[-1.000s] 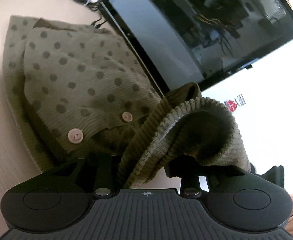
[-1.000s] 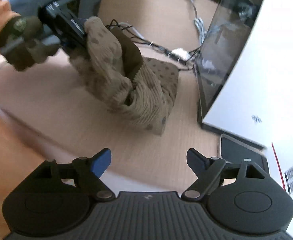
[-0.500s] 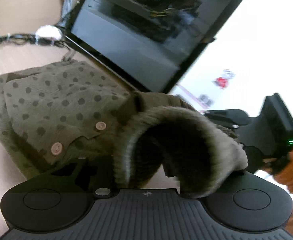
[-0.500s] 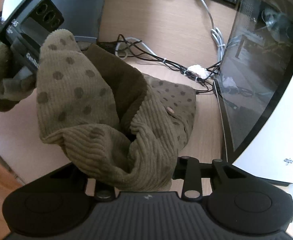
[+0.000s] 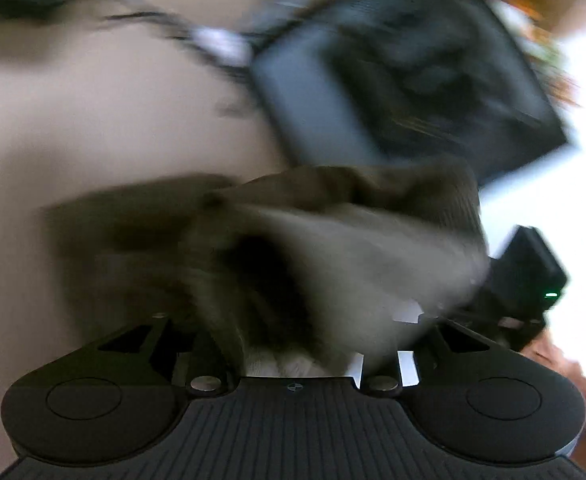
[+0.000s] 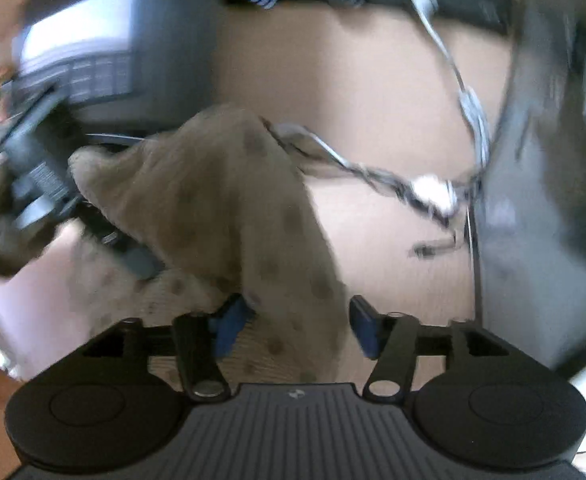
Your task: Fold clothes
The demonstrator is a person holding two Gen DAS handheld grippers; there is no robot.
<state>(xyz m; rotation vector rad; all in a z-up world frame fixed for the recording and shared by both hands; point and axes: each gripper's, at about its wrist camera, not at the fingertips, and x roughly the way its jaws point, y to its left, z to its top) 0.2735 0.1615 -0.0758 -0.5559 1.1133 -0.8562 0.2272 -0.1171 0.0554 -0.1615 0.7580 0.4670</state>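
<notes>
Left gripper [image 5: 293,344]: the fingers are buried in cloth, and the frame is heavily blurred; the garment [image 5: 333,248] bunches directly between them, but whether they are clamped on it cannot be told. Right gripper [image 6: 299,320]: the blue-tipped fingers [image 6: 363,326] stand apart, with the garment [image 6: 229,200] hanging down through the gap and covering part of the finger at 9 o'clock; no grip is visible. In the right wrist view the garment is a tan ribbed knit with darker dots, raised off the table [image 6: 373,100] and stretched from the gap up toward 10 o'clock, where it meets the left gripper [image 6: 45,184]. In the left wrist view the same cloth spreads from the fingers toward 12 and 3 o'clock, and the right gripper [image 5: 529,280], showing a small green light, sits at its 3 o'clock edge. Farther out, a bundle of cables [image 6: 425,188] lies on the table at 2 o'clock in the right wrist view, beside a dark glass panel [image 6: 541,160]. The left wrist view shows the panel [image 5: 413,68] at 1 o'clock, beyond the garment.
</notes>
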